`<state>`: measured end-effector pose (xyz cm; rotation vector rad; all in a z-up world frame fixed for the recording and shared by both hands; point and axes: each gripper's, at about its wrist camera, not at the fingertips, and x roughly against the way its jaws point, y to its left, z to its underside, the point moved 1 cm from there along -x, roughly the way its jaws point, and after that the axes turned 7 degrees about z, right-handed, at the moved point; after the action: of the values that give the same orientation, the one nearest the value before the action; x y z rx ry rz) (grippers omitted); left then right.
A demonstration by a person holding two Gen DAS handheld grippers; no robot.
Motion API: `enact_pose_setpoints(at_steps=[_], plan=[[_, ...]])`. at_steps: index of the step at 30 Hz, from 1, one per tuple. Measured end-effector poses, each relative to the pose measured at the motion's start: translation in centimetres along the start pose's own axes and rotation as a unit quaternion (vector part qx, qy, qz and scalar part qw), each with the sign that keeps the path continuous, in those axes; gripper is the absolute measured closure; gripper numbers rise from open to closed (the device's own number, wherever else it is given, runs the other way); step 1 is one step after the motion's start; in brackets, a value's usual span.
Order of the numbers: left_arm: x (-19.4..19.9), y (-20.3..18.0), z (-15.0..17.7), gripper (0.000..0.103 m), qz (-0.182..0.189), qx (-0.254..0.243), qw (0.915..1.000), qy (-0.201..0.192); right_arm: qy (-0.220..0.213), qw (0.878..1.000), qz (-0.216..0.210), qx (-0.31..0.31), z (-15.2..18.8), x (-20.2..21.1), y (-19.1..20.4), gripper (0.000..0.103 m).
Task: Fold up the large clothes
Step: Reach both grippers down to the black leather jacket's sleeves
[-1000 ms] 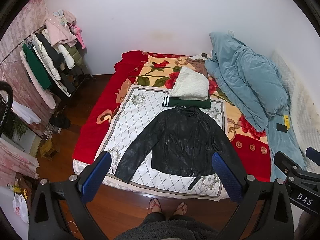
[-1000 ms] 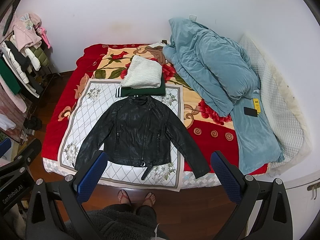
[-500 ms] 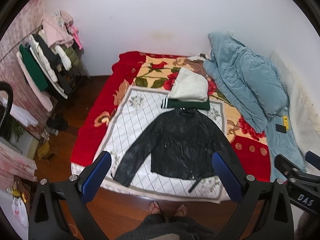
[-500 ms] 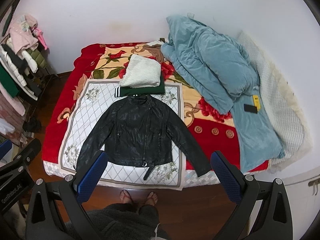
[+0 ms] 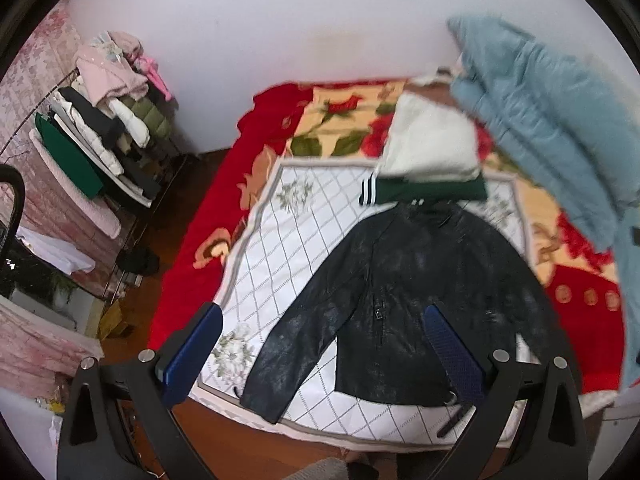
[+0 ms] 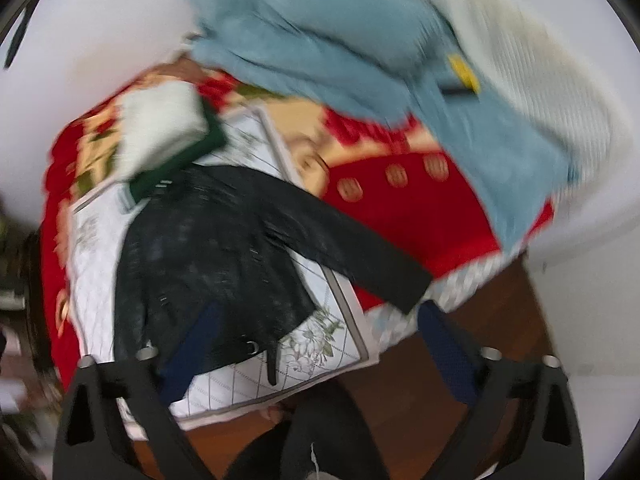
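One black jacket (image 5: 420,300) spread flat on the bed (image 5: 192,248)
Folded white and green clothes (image 5: 432,160) just beyond its collar; both grippers' jaws spread, the right's just narrowing, nothing between

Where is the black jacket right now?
The black jacket lies spread flat on the white quilted sheet at the near end of the bed, centre of both views, collar just below the folded green and white clothes.
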<state>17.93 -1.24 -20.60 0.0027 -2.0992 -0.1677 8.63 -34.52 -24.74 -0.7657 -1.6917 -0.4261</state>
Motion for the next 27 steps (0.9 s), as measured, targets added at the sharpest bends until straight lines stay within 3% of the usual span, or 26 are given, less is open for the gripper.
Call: enact_pose_setpoints(at_steps=[1, 2, 7, 9, 11, 15, 18, 20, 21, 22, 25, 27], plan=[[-2.0, -0.8, 0.2, 0.0, -0.009, 0.001, 0.9999, 0.01, 0.021, 1.0, -0.003, -0.017, -0.2, -3.1, -1.0, 0.027], [-4.8, -2.1, 0.4, 0.0, -0.018, 0.002, 0.9996, 0.022, 0.052, 0.997, -0.011, -0.047, -0.4, -7.1, -2.4, 0.033], [-13.2, -6.5, 2.6, 0.0, -0.037, -0.002, 0.9968, 0.071, 0.133, 0.974, -0.055, -0.176, 1.2, -21.3, -9.5, 0.032], [-16.2, -8.3, 3.9, 0.0, -0.037, -0.008, 0.9945, 0.098, 0.161, 0.959, -0.07, -0.224, 2.5, -26.4, -12.1, 0.032], [-18.7, -10.1, 5.1, 0.0, -0.034, -0.023, 0.992, 0.119, 0.194, 0.934, -0.102, -0.283, 4.4, -31.8, -14.1, 0.032], [-24.1, -14.3, 7.8, 0.0, -0.031, -0.052, 0.9855, 0.158, 0.251, 0.888, -0.158, -0.351, 7.5, -39.6, -14.1, 0.032], [-26.9, -16.0, 8.6, 0.0, -0.023, -0.06, 0.9827, 0.174, 0.253, 0.848, -0.198, -0.422, 9.5, -44.2, -13.2, 0.032], [-28.4, -16.9, 8.9, 0.0, -0.018, -0.063, 0.9822, 0.176, 0.226, 0.829, -0.21, -0.466, 10.0, -45.2, -12.9, 0.034], [-28.9, -17.2, 8.9, 0.0, -0.015, -0.064, 0.9823, 0.176, 0.206, 0.826, -0.201, -0.484, 10.0, -45.1, -13.1, 0.04], [-29.3, -17.6, 9.0, 0.0, -0.014, -0.065, 0.9824, 0.174, 0.176, 0.826, -0.189, -0.501, 9.9, -44.7, -13.3, 0.052], [-30.5, -18.3, 8.9, 0.0, -0.007, -0.067, 0.9829, 0.171, 0.129, 0.828, -0.178, -0.516, 9.7, -44.2, -12.7, 0.055], [-31.3, -18.8, 9.0, 0.0, -0.007, -0.068, 0.9822, 0.175, 0.127, 0.831, -0.174, -0.513, 9.7, -45.3, -11.9, 0.053]])
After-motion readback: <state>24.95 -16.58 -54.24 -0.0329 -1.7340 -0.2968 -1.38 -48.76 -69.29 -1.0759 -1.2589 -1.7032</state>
